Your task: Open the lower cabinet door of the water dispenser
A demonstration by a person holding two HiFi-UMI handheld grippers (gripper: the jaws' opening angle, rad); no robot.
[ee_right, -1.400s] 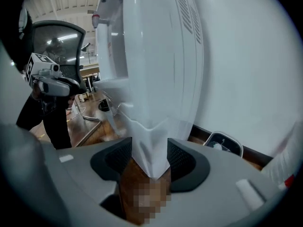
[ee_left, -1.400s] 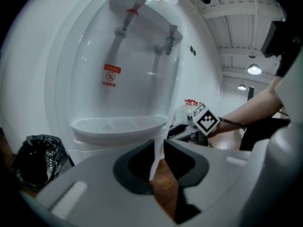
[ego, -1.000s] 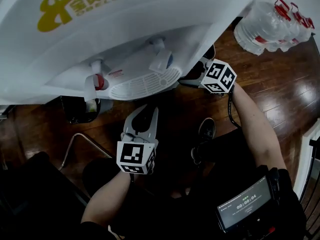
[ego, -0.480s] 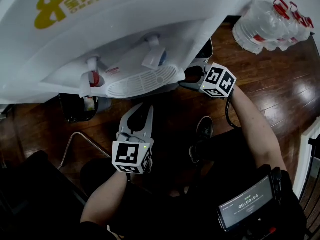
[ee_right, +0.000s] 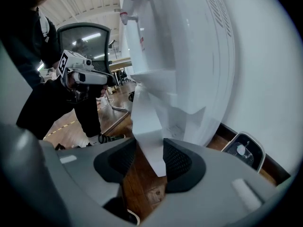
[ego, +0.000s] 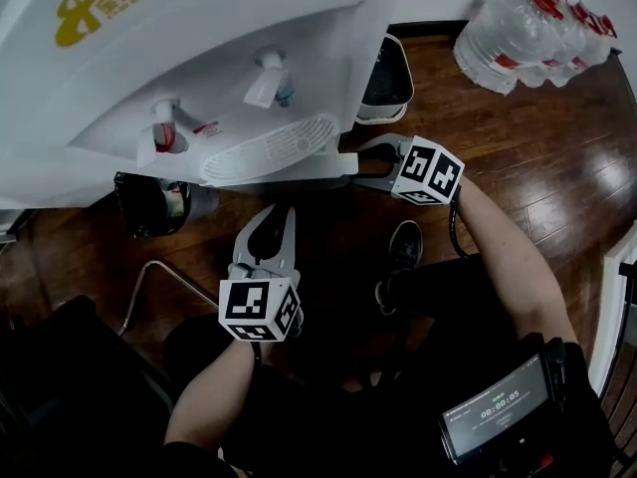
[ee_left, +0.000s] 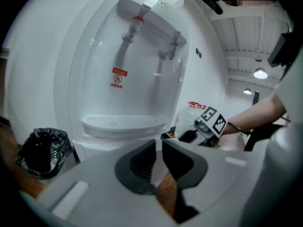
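The white water dispenser point(ego: 199, 58) fills the upper left of the head view, with its drip tray point(ego: 264, 149) facing me. Its lower cabinet door point(ee_right: 147, 126) stands swung out a little from the body. My right gripper point(ee_right: 149, 157) has the door's free edge between its jaws, which are closing, and both pads touch the panel. In the head view, that right gripper point(ego: 350, 167) sits just below the dispenser's right corner. My left gripper point(ego: 271, 215) hovers in front of the tray, jaws together and holding nothing; the left gripper view shows it point(ee_left: 158, 162) pointed at the dispenser front.
A black-bagged bin point(ego: 149, 205) stands left of the dispenser. A small black-and-white bin point(ego: 386, 78) and a pack of water bottles point(ego: 528, 28) lie to its right on the wood floor. A metal chair frame point(ego: 149, 287) and my shoe point(ego: 403, 252) are near.
The right gripper's jaws have narrowed onto the door edge, and it has drawn back from the dispenser with the door. The left gripper has barely moved.
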